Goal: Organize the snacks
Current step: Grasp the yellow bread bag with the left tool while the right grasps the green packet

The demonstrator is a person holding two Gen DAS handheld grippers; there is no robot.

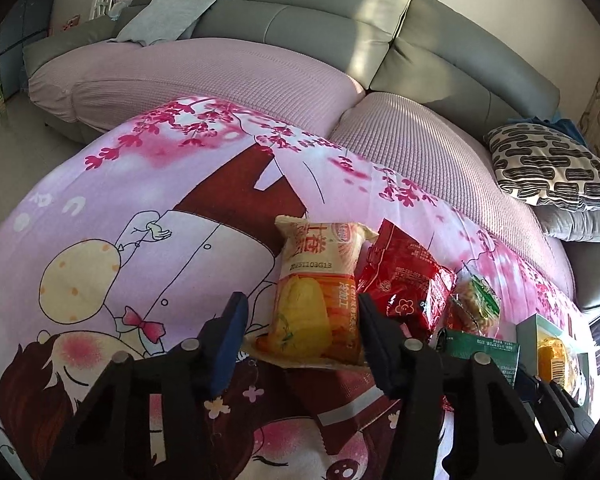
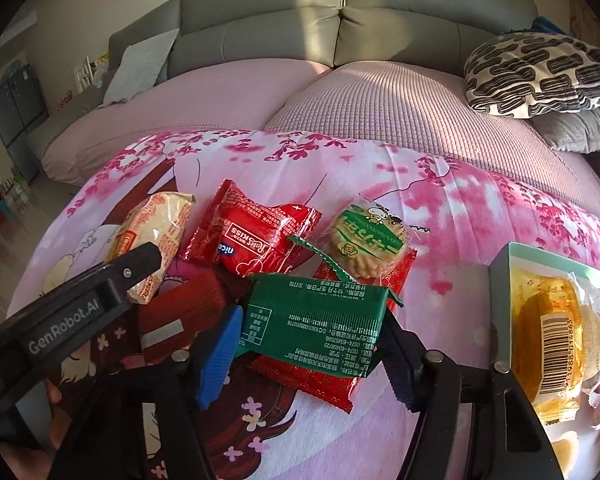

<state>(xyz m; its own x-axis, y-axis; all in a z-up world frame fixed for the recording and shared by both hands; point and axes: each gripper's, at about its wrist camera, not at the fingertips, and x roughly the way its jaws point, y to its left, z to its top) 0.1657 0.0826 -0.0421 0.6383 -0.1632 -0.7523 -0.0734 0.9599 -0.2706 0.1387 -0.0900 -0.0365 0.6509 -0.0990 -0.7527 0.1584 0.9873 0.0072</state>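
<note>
Snack packets lie on a pink cartoon-print cloth [image 1: 100, 184]. My left gripper [image 1: 300, 320] is open, its fingers on either side of a yellow-orange packet [image 1: 316, 288] lying on the cloth. Right of it are a red packet [image 1: 404, 280] and a green-labelled round biscuit [image 1: 476, 300]. My right gripper [image 2: 312, 320] is open around a green packet [image 2: 316, 320], which lies on a flat red packet [image 2: 320, 376]. The red "nice" packet [image 2: 252, 236], the round biscuit [image 2: 364, 244] and the yellow-orange packet [image 2: 156, 240] lie beyond. The left gripper's body [image 2: 72, 304] shows at left.
A pale green box [image 2: 500, 304] holding yellow wrapped cakes [image 2: 556, 332] stands at the right; it also shows in the left wrist view [image 1: 528, 332]. Behind the cloth is a grey sofa [image 1: 300, 20] with pink seat covers and a black-and-white patterned cushion [image 2: 540, 76].
</note>
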